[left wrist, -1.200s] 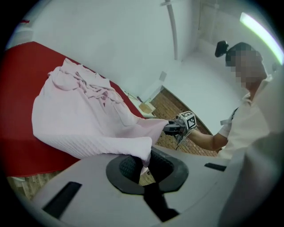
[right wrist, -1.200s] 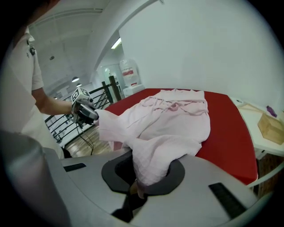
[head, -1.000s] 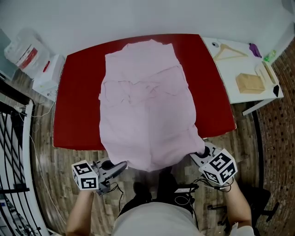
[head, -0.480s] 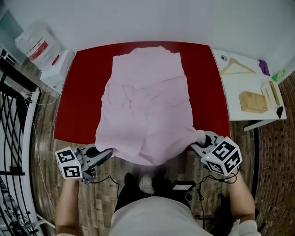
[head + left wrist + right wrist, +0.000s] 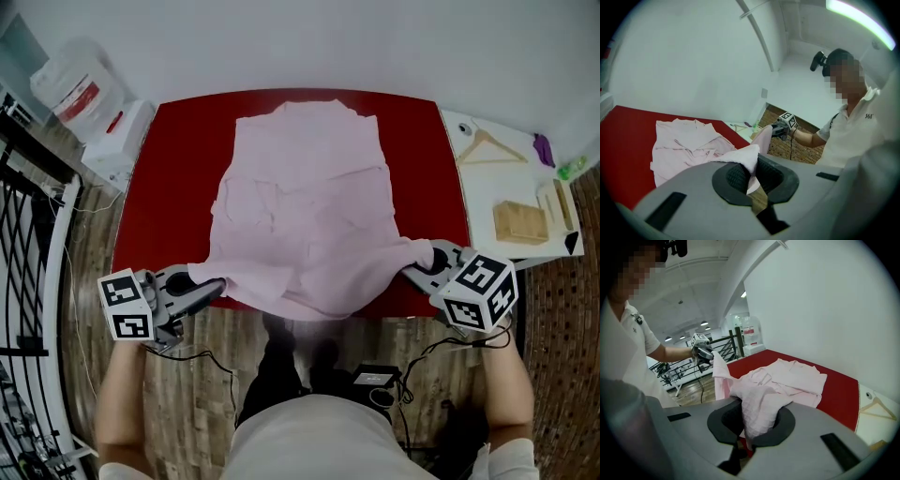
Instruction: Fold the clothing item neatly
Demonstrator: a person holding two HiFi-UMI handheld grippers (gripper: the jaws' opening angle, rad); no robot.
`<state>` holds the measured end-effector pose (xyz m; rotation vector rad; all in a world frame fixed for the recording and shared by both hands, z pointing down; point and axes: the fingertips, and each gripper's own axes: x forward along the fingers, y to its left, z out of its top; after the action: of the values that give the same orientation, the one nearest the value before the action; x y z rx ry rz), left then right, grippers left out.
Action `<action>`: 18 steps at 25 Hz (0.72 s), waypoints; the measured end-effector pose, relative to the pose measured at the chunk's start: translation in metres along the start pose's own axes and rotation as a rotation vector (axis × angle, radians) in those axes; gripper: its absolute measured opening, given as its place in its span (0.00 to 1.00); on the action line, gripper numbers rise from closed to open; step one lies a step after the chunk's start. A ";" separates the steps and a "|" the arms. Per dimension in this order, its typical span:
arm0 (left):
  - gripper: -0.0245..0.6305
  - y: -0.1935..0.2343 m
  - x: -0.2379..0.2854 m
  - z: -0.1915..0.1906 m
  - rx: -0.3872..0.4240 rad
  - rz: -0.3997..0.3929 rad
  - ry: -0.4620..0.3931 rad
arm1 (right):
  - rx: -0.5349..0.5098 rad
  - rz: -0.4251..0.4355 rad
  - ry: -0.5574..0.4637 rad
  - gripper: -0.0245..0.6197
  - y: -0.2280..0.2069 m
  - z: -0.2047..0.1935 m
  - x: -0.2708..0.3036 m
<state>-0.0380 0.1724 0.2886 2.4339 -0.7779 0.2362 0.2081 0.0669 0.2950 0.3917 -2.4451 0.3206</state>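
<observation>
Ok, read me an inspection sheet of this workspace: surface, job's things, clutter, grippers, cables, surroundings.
Surface: red table, bare on both sides of the garment.
Job's things: pink garment spread on the table, its near edge held up at both corners.
Clutter: nothing seen on the red table.
Grippers: left gripper shut on the near left corner; right gripper shut on the near right corner.
Cables: black cable trailing below the left gripper, over the floor.
Surroundings: white side table at right with a hanger and a wooden box; plastic bag and black railing at left.
</observation>
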 end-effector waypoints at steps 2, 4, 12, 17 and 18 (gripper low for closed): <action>0.05 0.010 -0.003 0.014 0.026 -0.019 0.002 | 0.002 -0.014 0.003 0.08 -0.009 0.011 0.002; 0.05 0.020 -0.006 0.028 0.052 -0.041 0.009 | 0.011 -0.026 0.002 0.08 -0.016 0.023 0.005; 0.05 0.073 -0.009 0.085 0.150 -0.154 0.053 | 0.064 -0.103 0.003 0.08 -0.057 0.074 0.020; 0.05 0.105 -0.002 0.118 0.233 -0.222 0.099 | 0.079 -0.166 0.008 0.08 -0.083 0.102 0.028; 0.05 0.111 0.000 0.125 0.248 -0.236 0.105 | 0.081 -0.178 0.011 0.08 -0.088 0.107 0.030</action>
<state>-0.1026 0.0267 0.2371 2.6922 -0.4314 0.3845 0.1576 -0.0548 0.2429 0.6368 -2.3709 0.3445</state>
